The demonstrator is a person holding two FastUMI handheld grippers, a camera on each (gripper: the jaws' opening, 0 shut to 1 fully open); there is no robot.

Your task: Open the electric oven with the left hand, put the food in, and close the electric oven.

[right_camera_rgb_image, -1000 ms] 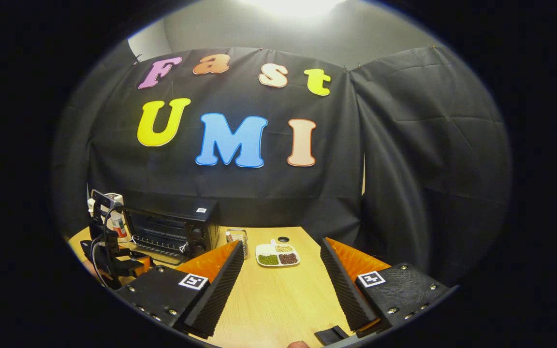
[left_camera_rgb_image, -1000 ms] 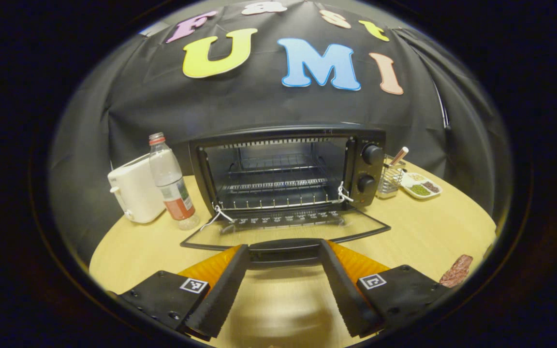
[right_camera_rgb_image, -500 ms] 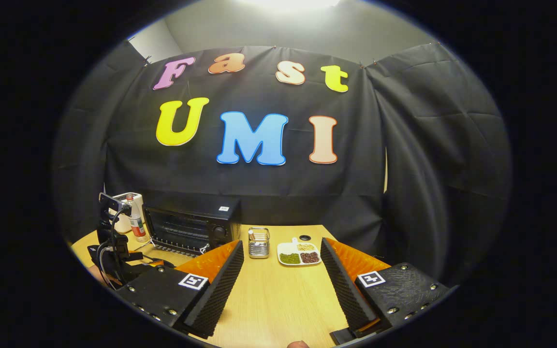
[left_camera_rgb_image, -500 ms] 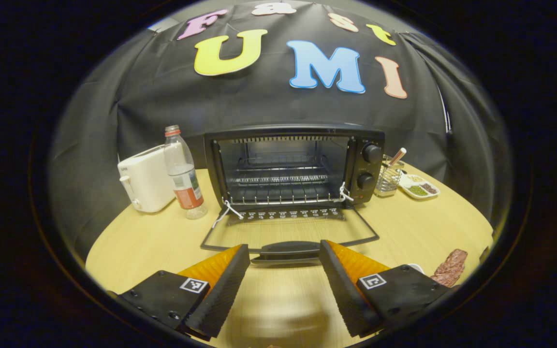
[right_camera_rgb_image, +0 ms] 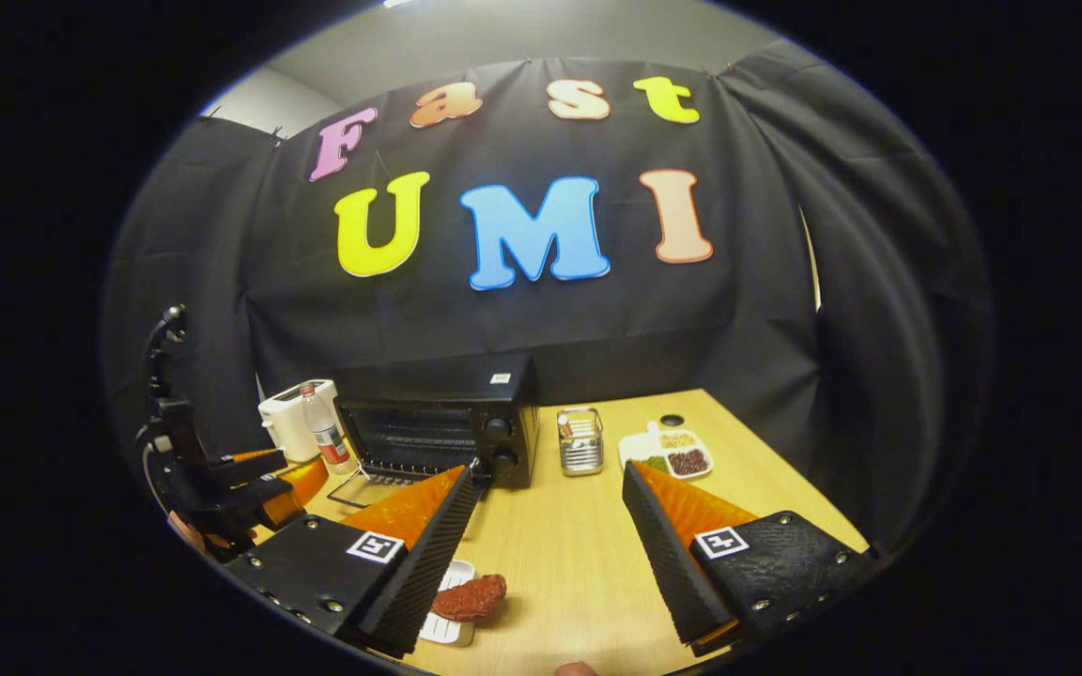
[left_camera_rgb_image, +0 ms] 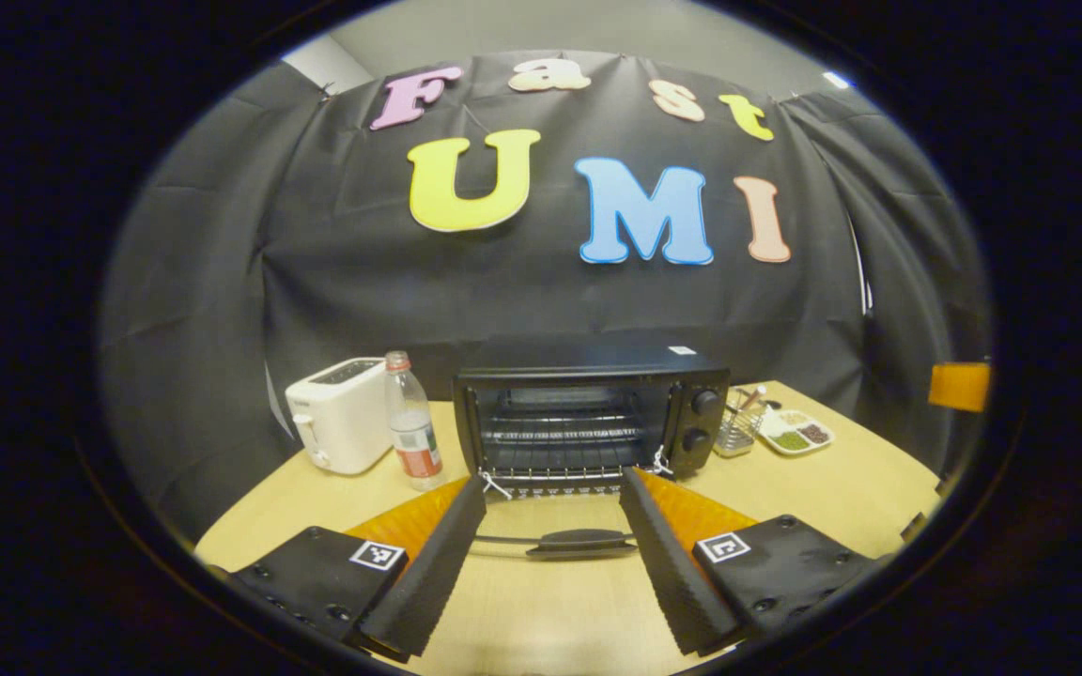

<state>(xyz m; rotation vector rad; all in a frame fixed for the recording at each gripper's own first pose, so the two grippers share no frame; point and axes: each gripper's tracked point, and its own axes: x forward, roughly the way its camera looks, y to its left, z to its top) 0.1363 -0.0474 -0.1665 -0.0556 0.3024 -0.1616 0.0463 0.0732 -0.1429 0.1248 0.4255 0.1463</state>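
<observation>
Oven (left_camera_rgb_image: 588, 413) door is down flat on the table (left_camera_rgb_image: 842, 488), handle (left_camera_rgb_image: 581, 541) lying between the left gripper's (left_camera_rgb_image: 550, 563) spread fingers but touching neither. Left gripper released, holding nothing. Cavity is bare, wire rack (left_camera_rgb_image: 562, 434) in place. So the opening step looks done and the load step is next.

Food (right_camera_rgb_image: 469, 597) is a dark red slab, meat-like, sitting on a small white tray (right_camera_rgb_image: 444, 627) at about 7 o'clock in the right gripper view, just beside the right gripper's (right_camera_rgb_image: 548, 554) left finger (right_camera_rgb_image: 424, 563). Right gripper also spread wide and empty, hovering above the table. In that view the oven sits at 10 o'clock from the gripper, left gripper (right_camera_rgb_image: 264, 479) further out at 9 o'clock, with the hand holding it just below.

Handling guess: the slab looks soft and light, probably floppy and maybe slick. Pinch across the narrow width near the middle so the ends sag evenly; an end grab would likely let it droop or peel out. Moderate squeeze only, since it should dent easily. Can't tell whether it sticks to the tray; the tray looks light enough to lift with it.

Clutter to avoid: wire basket (right_camera_rgb_image: 579, 441) and divided snack dish (right_camera_rgb_image: 668, 453) at 1 o'clock of the oven, toaster (left_camera_rgb_image: 339, 413) and bottle (left_camera_rgb_image: 412, 434) on its 9 o'clock side. Open door sticks out toward us, so approach the rack from above the door, not across it.
</observation>
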